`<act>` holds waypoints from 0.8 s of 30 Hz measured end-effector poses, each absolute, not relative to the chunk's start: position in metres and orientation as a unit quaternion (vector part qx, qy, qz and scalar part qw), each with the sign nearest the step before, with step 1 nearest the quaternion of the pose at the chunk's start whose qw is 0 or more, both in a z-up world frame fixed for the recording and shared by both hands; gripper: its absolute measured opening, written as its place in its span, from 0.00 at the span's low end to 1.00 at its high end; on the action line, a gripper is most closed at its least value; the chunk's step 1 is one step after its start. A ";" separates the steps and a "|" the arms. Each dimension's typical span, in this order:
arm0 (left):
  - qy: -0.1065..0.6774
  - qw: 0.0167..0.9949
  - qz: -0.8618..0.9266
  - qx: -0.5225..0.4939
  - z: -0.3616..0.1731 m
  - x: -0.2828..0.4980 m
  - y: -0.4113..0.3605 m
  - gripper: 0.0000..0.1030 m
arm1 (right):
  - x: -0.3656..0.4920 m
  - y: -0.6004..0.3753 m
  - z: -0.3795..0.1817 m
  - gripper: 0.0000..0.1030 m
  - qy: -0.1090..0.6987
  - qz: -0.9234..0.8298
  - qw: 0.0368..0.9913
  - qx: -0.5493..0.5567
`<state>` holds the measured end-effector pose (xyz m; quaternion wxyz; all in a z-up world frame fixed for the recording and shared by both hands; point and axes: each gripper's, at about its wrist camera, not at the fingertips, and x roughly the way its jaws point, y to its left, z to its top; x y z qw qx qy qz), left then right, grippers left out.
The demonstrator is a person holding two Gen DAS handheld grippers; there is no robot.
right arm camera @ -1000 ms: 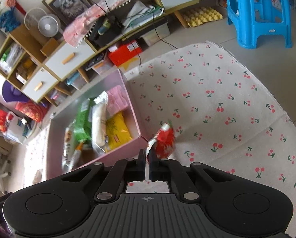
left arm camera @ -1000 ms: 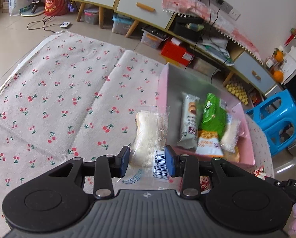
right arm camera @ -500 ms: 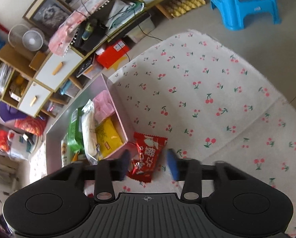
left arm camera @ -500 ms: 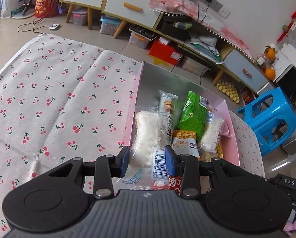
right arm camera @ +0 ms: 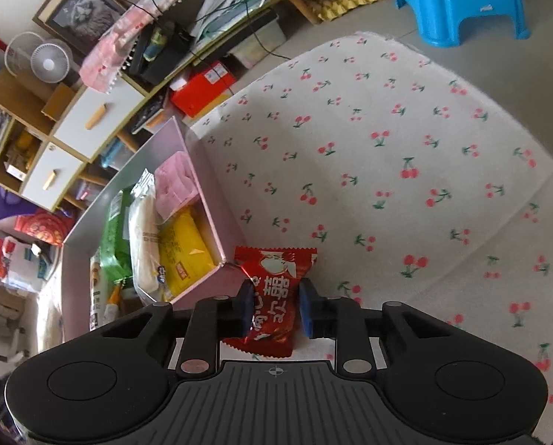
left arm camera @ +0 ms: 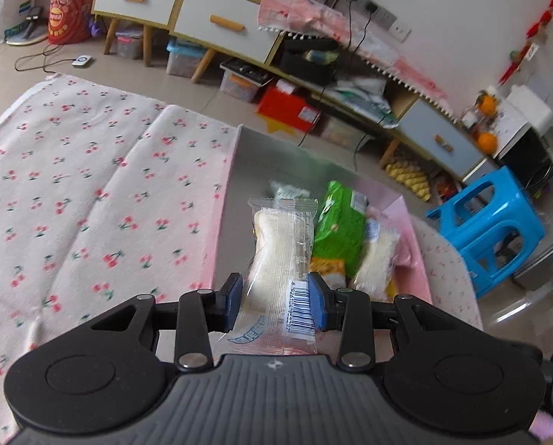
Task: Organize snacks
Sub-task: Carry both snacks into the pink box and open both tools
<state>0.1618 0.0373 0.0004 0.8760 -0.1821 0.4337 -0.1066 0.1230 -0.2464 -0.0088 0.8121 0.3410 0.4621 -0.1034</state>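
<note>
1. Left gripper [left arm camera: 272,302] has its blue pads clamped on a clear-wrapped pale bread snack [left arm camera: 280,256], one pad on each side of the wrapper near the barcode end.
2. That snack hangs out ahead of the gripper, over the near end of the pink box [left arm camera: 220,222], pointing lengthwise into the box's grey interior.
3. Inside the box, from the left wrist view: a green packet [left arm camera: 341,218] right beside the held snack, an orange-and-white packet [left arm camera: 330,269] below it, another pale wrapped bread [left arm camera: 374,256] to the right, and a whitish packet's top edge peeking out behind the held one.
4. Over to the right gripper [right arm camera: 274,306]: jaws closing, with a red candy-style packet [right arm camera: 272,289] between them. The left pad looks to be against the wrapper; the right pad has a sliver of gap showing, so no firm pinch here.
5. The red packet lies on the cherry-print cloth [right arm camera: 387,148] covering the counter, just outside the box's near corner, touching or almost touching its pink wall.
6. The right wrist view also shows a yellow packet [right arm camera: 185,252] and a pink pack [right arm camera: 174,185] along the box's right side.
7. A blue plastic stool [right arm camera: 458,0] stands on the floor beyond the counter.
</note>
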 end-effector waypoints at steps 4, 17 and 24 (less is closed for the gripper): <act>0.427 0.877 -0.111 -0.191 -0.005 0.171 0.034 0.34 | 0.115 -0.253 0.001 0.23 0.451 -0.102 0.811 0.357; 0.391 0.899 -0.088 -0.177 -0.006 0.177 0.022 0.19 | 0.130 -0.239 0.043 0.23 0.359 -0.040 0.857 0.368; 0.396 0.901 -0.083 -0.155 -0.008 0.177 0.020 0.24 | 0.152 -0.228 0.028 0.23 0.361 -0.034 0.862 0.354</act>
